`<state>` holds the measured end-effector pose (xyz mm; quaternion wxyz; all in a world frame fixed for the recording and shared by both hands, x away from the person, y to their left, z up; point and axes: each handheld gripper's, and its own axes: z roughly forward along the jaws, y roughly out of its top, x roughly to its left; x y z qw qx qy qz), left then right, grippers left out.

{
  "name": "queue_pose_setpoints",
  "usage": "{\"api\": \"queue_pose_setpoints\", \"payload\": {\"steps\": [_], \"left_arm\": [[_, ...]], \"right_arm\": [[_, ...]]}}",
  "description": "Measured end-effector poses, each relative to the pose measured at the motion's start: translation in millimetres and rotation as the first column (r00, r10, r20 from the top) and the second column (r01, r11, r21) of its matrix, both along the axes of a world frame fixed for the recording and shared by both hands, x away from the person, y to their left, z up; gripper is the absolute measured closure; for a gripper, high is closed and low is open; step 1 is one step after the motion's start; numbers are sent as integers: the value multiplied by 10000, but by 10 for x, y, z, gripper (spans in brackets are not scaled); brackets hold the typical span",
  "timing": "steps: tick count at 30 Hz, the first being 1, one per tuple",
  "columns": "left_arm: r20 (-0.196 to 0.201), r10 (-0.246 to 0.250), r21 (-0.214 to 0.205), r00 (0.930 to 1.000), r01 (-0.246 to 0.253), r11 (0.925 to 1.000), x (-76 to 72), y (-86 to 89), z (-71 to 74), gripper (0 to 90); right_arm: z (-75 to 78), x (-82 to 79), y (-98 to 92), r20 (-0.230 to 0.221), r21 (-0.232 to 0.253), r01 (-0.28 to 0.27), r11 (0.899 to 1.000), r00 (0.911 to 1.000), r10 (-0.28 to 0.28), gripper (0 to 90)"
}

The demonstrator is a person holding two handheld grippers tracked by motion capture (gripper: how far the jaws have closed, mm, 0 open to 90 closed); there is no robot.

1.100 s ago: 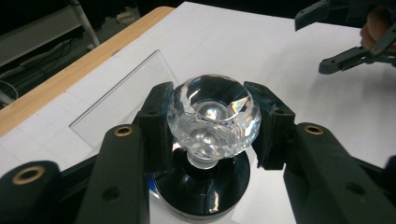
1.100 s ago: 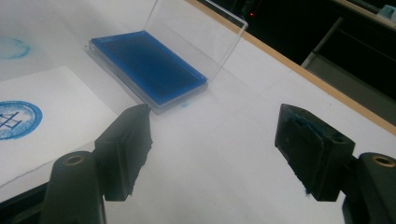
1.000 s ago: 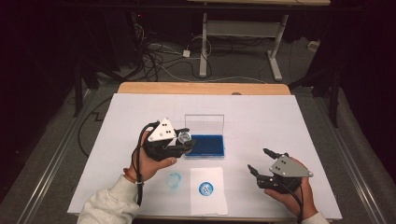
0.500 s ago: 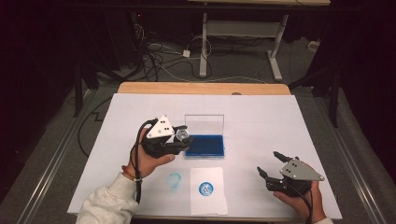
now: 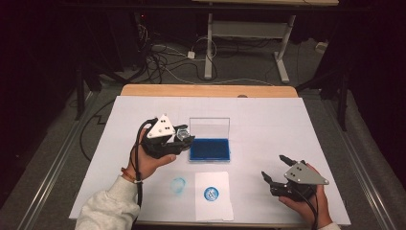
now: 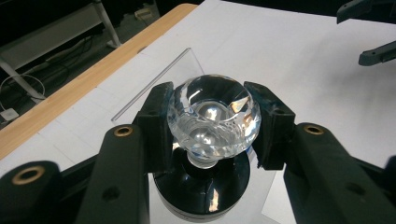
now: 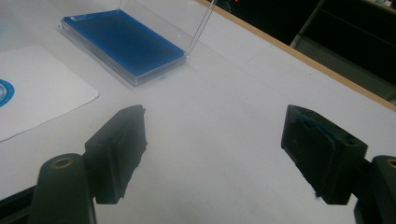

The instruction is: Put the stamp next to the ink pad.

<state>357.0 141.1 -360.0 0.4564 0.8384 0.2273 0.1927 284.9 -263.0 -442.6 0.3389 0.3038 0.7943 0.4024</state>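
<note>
While the left gripper [image 6: 212, 135] clamps the faceted glass knob of a stamp [image 6: 212, 119] between its pads, that stamp sits left of centre in the high view, just left of the open blue ink pad [image 5: 209, 149]. At the lower right of that view the right gripper [image 5: 276, 168] hovers over the white desk [image 5: 287, 124]; its jaws have just been opening, nothing between them.
</note>
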Motion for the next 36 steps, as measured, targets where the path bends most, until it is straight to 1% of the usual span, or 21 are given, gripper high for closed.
{"api": "queue_pose_setpoints", "payload": {"steps": [3, 5, 7, 10, 12, 14, 15, 16, 19, 20, 22, 24, 26, 28, 30, 31, 32, 34, 36], "left_arm": [[-7, 125, 88, 9999, -124, 9999, 33, 48, 22, 540], [16, 220, 158, 9998, -220, 9996, 57, 76, 39, 540], [-21, 263, 141, 9997, -263, 9996, 86, 109, 47, 540], [-159, 348, 145, 9993, -345, 9993, 120, 135, 26, 540], [-196, 465, 307, 9987, -458, 9985, 148, 142, -5, 540], [-359, 454, 207, 9983, -447, 9988, 183, 160, -50, 540], [-471, 452, 220, 9979, -442, 9988, 208, 162, -88, 540], [-466, 521, 328, 9976, -506, 9982, 224, 156, -122, 540], [-696, 515, 333, 9962, -493, 9982, 283, 138, -232, 540], [-743, 577, 413, 9956, -548, 9976, 304, 128, -272, 540], [-888, 574, 386, 9944, -541, 9978, 346, 117, -348, 539], [-927, 721, 567, 9931, -670, 9961, 384, 98, -417, 539], [-996, 754, 738, 9922, -682, 9949, 418, 87, -471, 539], [-1036, 813, 739, 9913, -739, 9945, 446, 83, -526, 539], [-1162, 733, 632, 9905, -663, 9958, 471, 77, -581, 539], [-1191, 795, 751, 9897, -709, 9947, 479, 64, -605, 539], [-1141, 875, 891, 9896, -775, 9930, 486, 50, -628, 538], [-1257, 856, 987, 9884, -734, 9924, 497, 30, -673, 538], [-1254, 921, 1184, 9878, -773, 9900, 510, 17, -710, 538]], "right_arm": [[-5, -5, 10, 8, -127, -34, 9999, 10000, 34, 223], [-5, -16, 12, 6, -118, -60, 9999, 10000, 60, 223], [-11, -22, 10, 0, -192, -40, 9998, 10000, 40, 223], [-12, -26, 10, -16, -205, -4, 9998, 10000, 3, 223], [-9, -32, 18, -10, -197, 1, 9998, 10000, -1, 223], [-18, -29, 25, -44, -233, -42, 9997, 10000, 41, 223], [-25, -26, 27, -77, -262, -31, 9997, 10000, 29, 224], [-32, -21, 26, -86, -301, -58, 9995, 9999, 55, 224], [-41, -24, 25, -148, -343, -23, 9994, 9999, 18, 225], [-44, -23, 25, -166, -325, -25, 9995, 9999, 19, 226], [-49, -23, 27, -185, -371, -51, 9993, 9998, 44, 226], [-57, -22, 31, -213, -397, -79, 9992, 9997, 71, 226], [-66, -22, 34, -257, -456, -94, 9989, 9996, 83, 227], [-74, -23, 37, -270, -487, -125, 9987, 9996, 112, 227], [-75, -25, 33, -285, -554, -124, 9984, 9995, 108, 228], [-76, -23, 30, -290, -542, -115, 9985, 9995, 100, 229], [-77, -22, 28, -285, -563, -78, 9984, 9996, 62, 229], [-78, -22, 25, -300, -562, -75, 9984, 9995, 58, 229], [-76, -24, 22, -266, -622, -85, 9980, 9996, 69, 230]]}}
